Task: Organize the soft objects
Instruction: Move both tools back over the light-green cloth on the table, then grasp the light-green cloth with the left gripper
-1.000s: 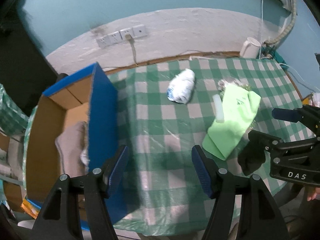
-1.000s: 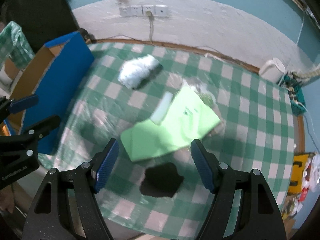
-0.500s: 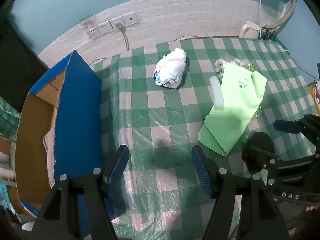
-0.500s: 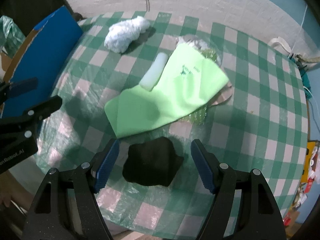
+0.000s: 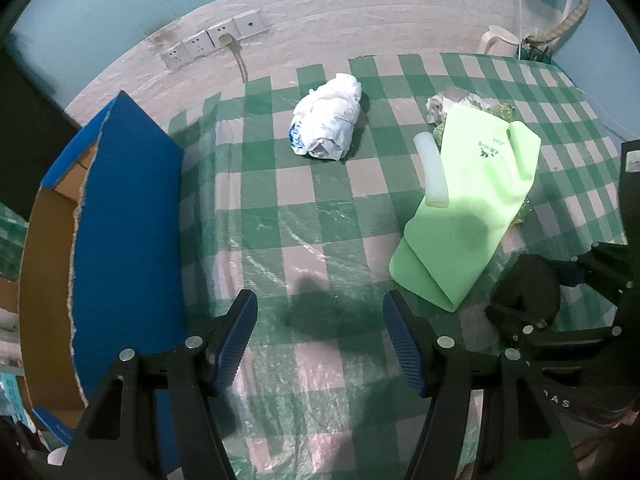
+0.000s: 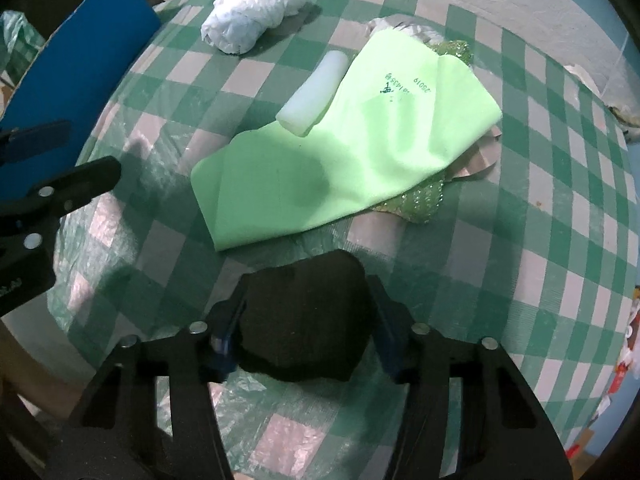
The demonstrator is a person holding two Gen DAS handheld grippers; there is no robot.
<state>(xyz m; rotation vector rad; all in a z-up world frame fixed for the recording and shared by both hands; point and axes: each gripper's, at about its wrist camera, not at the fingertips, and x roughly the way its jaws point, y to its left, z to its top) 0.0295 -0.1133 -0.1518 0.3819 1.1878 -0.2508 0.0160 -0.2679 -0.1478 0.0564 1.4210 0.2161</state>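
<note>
A black soft lump (image 6: 304,332) lies on the green checked tablecloth (image 6: 520,208) near its front edge. My right gripper (image 6: 306,292) points down over it; its jaws are closing and the pads touch the lump on both sides. Behind it lie a light green folded cloth (image 6: 348,152), a white foam roll (image 6: 314,92) and a white crumpled bag bundle (image 6: 252,12). My left gripper (image 5: 320,312) hangs open over bare tablecloth with nothing between its fingers. The black lump (image 5: 524,284) also shows at the right edge of the left wrist view.
A blue cardboard box (image 5: 124,220) with an open top stands at the table's left edge. Green bubble wrap (image 6: 424,200) and crumpled paper (image 5: 448,102) lie under the cloth's far end. Wall sockets (image 5: 216,40) and a white jug (image 5: 496,40) are at the back.
Both grippers have sunk toward the table. The right gripper's fingers have come down around the black lump and narrowed onto it. The left gripper stays open.
</note>
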